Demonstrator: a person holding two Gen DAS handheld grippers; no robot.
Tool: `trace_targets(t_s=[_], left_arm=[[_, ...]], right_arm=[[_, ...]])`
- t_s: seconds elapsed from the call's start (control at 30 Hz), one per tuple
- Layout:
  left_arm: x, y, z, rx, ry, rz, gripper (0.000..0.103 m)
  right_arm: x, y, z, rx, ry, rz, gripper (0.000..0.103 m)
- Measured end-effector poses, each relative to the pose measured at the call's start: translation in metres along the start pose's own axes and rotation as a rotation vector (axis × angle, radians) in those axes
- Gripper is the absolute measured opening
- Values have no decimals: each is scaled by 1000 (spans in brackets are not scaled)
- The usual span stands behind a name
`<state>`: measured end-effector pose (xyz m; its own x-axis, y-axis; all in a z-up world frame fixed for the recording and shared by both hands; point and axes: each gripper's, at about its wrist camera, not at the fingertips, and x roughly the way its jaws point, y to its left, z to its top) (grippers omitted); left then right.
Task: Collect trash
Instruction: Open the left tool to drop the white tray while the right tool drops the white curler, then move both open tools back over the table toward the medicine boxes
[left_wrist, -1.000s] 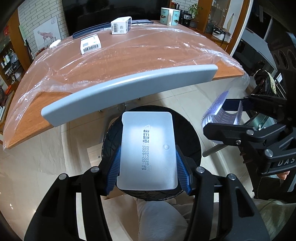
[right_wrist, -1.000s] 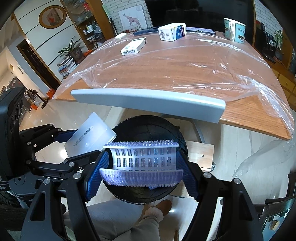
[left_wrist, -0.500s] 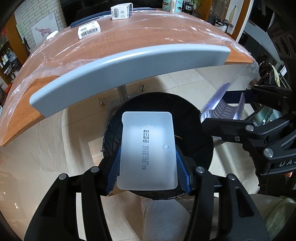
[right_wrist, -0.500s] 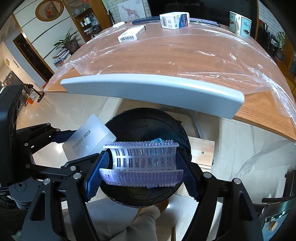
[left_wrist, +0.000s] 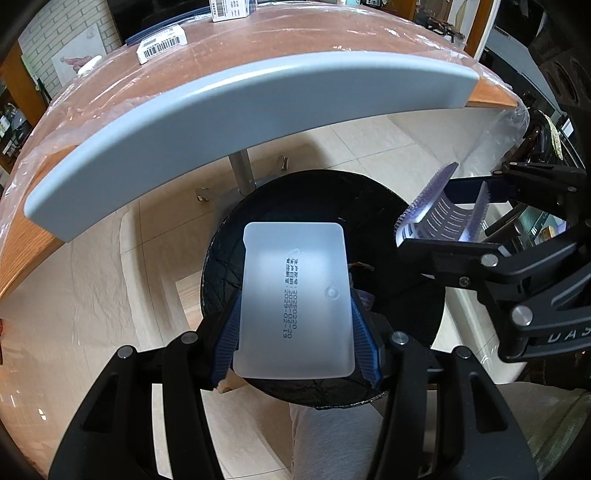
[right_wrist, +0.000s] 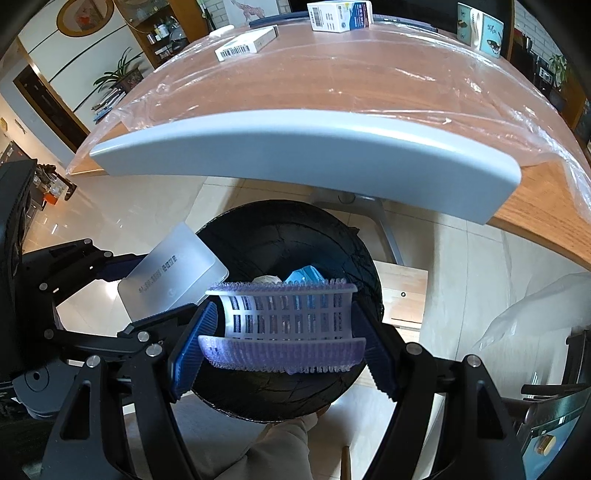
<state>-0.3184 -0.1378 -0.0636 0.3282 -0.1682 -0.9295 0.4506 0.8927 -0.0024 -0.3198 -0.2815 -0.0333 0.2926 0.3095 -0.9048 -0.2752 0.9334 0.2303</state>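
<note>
Over the black bin (left_wrist: 288, 221), left wrist view: left gripper (left_wrist: 293, 332) is closed partway on a frosted plastic lid (left_wrist: 295, 299), blue pads pressing both long edges, printed date facing up. Lid hangs above the bin mouth, not touching the liner. Right gripper (left_wrist: 443, 214) shows at right, clamped on a white-and-purple bristled plastic strip (left_wrist: 439, 218), sitting over the bin's right rim. Grey chair back (left_wrist: 236, 122) curves across just above the bin; wooden table (left_wrist: 295, 40) behind it under a clear plastic sheet (left_wrist: 369, 33), with a barcode box (left_wrist: 160, 43) on top. Grey trouser leg (left_wrist: 332, 439) at the bottom.

Right wrist view: right gripper (right_wrist: 284, 339) is about half closed, pads squeezing both ends of the strip (right_wrist: 284, 317), which bows between them. Strip is directly above the bin (right_wrist: 288, 240); blue and pale scraps (right_wrist: 295, 277) lie inside. Left gripper (right_wrist: 122, 295) at left with the lid (right_wrist: 171, 273) tilted over the bin's left rim. Table (right_wrist: 332, 81) beyond holds two boxes (right_wrist: 245, 43) and a mug (right_wrist: 480, 29).
</note>
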Motion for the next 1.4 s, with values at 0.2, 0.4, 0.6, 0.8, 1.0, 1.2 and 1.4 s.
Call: trace_targets(t_s=[0.2,0.4,0.6,0.8,1.0,1.2,1.4], left_arm=[[3,-2,1,5,10,4,55],[-1,0,7,-32,-4,-8,76],[-17,3,7,-45,-24,0,76],[-68,12,7,-75,-122,-39,76],[-133,32,42,-94,-332,-9,98],[-119,75,100,-195,-351,59,99],[-84,106,141,-219,-285,81,98]], right_arm=[[7,0,3,7,12,-8,73],[7,-4,7,28,13,-9,83],[-10,-10,4,47,-12,-17,88],[-77,-10,12,30,-163,-19,88],[-128,-22,61,63,-354,-50,98],[-112,-39,141,136,-383,-90,99],[-67,-44,214,182,-342,-112,99]])
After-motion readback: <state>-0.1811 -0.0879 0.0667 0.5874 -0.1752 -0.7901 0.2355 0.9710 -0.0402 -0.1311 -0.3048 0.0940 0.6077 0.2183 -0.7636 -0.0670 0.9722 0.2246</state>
